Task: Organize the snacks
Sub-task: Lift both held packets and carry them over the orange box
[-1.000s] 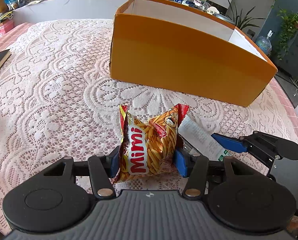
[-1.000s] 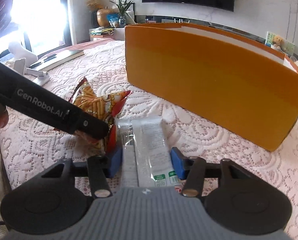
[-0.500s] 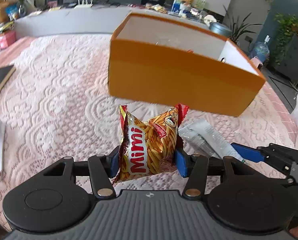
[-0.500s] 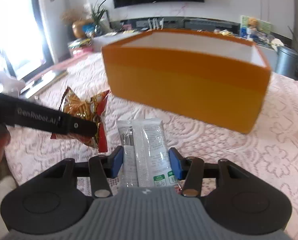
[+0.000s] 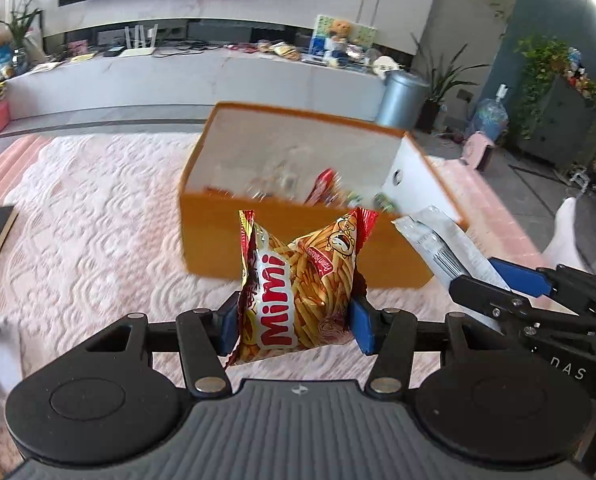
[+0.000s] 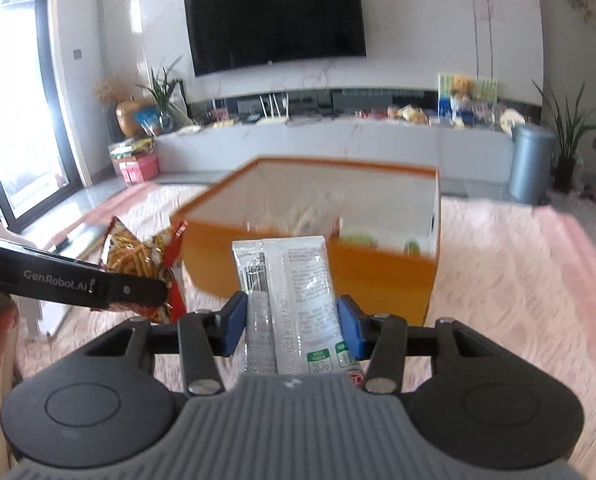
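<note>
Mimi snack bag (image 5: 298, 292) is pinched between the left gripper (image 5: 294, 326) fingers, up in the air before the orange box (image 5: 310, 216). Alongside, the right gripper (image 6: 292, 326) fingers clamp a white packet (image 6: 290, 300), also aloft. Box sits on the lace-covered desk (image 5: 98, 220), blurred snacks inside.

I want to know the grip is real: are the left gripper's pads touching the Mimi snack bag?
Touching. The left wrist view shows both blue pads pressed against the sides of the Mimi bag, which hangs lifted in the left gripper.
</note>
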The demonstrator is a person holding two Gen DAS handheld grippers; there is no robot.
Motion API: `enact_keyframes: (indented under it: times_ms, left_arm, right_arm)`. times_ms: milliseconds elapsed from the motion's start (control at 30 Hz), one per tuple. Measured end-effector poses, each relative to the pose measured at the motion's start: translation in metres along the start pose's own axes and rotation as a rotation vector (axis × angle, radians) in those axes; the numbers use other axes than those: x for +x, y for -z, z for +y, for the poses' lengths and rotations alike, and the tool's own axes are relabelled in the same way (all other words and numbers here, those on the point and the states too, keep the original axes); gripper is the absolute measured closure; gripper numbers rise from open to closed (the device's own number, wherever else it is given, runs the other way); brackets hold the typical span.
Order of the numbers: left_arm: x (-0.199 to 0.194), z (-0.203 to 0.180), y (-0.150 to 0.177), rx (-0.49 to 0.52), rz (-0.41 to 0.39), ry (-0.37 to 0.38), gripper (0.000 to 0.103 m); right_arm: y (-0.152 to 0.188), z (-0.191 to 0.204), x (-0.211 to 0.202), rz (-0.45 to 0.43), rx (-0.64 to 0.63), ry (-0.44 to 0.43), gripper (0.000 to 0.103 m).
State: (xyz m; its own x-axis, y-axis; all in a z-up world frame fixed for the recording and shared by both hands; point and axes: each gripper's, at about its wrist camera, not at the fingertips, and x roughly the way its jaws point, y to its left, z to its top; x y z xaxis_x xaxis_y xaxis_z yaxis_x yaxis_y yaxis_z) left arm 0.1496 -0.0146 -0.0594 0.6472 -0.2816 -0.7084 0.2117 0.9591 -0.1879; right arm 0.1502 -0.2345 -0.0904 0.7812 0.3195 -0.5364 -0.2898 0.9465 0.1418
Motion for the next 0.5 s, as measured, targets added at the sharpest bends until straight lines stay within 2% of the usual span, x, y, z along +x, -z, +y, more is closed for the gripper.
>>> enact_keyframes:
  times_ms: [300, 500]
  left_arm:
    - [0.025, -0.012, -0.063, 0.062, 0.019, 0.008, 0.041]
    - [0.056, -0.007, -0.093, 0.055, 0.052, 0.01, 0.042]
  right_arm:
    - [-0.065, -0.02, 0.011, -0.023, 0.004, 0.003, 0.055]
    - [-0.096, -0.038, 0.058, 0.049, 0.04, 0.042, 0.055]
